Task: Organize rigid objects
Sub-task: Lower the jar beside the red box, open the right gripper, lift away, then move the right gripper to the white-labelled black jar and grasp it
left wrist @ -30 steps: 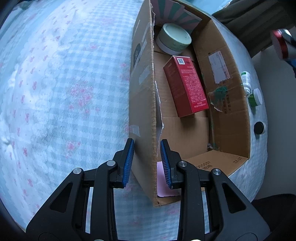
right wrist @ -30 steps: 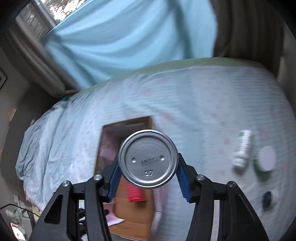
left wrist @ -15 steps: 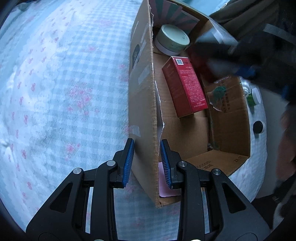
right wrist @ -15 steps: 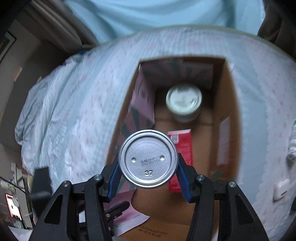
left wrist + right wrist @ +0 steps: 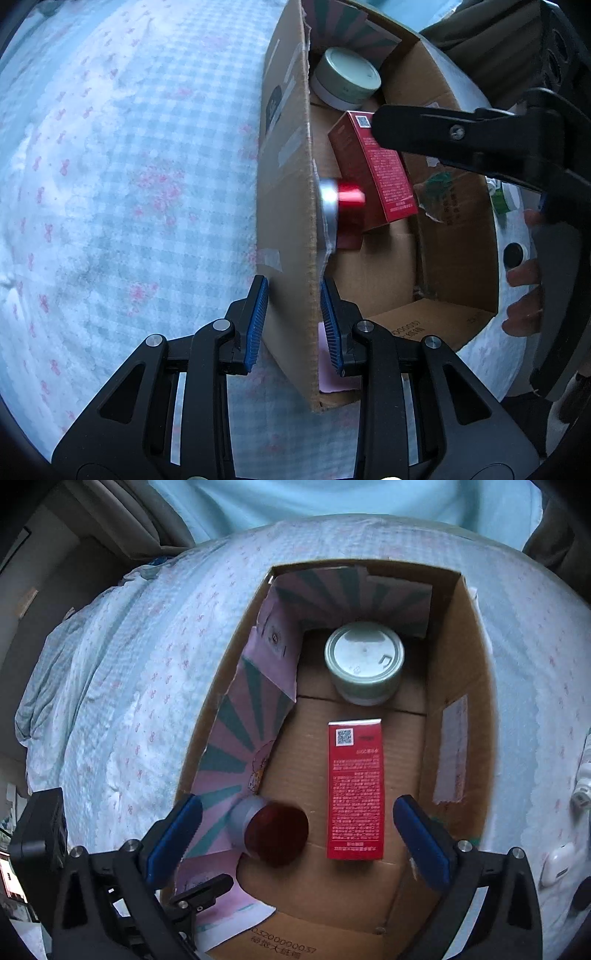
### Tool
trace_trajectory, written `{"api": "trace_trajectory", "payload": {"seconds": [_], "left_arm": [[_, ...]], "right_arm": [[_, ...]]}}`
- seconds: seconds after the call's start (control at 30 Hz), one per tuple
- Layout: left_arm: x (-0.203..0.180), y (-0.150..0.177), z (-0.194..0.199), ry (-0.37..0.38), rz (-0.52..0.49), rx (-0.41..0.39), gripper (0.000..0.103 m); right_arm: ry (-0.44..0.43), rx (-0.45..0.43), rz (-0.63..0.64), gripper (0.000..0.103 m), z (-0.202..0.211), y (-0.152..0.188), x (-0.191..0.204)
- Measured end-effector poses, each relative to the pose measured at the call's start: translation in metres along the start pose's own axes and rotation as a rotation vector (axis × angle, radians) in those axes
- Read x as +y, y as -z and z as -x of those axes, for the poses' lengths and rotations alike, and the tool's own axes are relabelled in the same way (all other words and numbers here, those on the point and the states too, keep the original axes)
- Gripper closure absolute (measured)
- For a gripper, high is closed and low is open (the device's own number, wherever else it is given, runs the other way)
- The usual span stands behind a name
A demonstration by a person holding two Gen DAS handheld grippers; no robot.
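An open cardboard box stands on the bed. My left gripper is shut on its near side wall, one pad inside and one outside. My right gripper hangs over the box with its jaws opening wide and nothing between the pads. Below it a red can with a silver end lies blurred on its side against the patterned paper lining, also seen as the red can in the left wrist view. A red carton lies flat beside it. A round pale-green tin stands at the far end.
The box rests on a blue checked bedcover. To its right on the bed lie a white bottle, a white earbud case and a small dark round object. A person's fingers grip the right tool's handle.
The right gripper came down over the box and let go of the can, which now lies inside by the red carton. The left gripper kept its hold on the box wall.
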State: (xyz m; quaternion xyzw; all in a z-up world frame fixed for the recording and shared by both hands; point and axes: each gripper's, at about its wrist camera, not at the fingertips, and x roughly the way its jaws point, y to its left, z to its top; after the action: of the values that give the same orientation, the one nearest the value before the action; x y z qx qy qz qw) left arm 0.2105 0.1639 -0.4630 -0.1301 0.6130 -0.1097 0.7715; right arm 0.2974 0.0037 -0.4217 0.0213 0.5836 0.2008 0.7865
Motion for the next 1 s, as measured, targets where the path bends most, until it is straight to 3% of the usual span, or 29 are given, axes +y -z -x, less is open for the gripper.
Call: {"api": "trace_trajectory", "payload": {"seconds": [0.57, 0.83, 1.0], "left_arm": [[0.009, -0.003, 0.0, 0.014, 0.02, 0.0, 0.078], [0.003, -0.004, 0.003, 0.002, -0.008, 0.002, 0.078], [0.0, -0.004, 0.003, 0.0, -0.002, 0.006, 0.078]], "right_arm": [[0.011, -0.042, -0.034, 0.0, 0.042, -0.004, -0.011], [0.041, -0.085, -0.055, 0.0, 0.105, 0.001, -0.019], [0.059, -0.13, -0.119, 0.0, 0.15, 0.008, -0.043]]}}
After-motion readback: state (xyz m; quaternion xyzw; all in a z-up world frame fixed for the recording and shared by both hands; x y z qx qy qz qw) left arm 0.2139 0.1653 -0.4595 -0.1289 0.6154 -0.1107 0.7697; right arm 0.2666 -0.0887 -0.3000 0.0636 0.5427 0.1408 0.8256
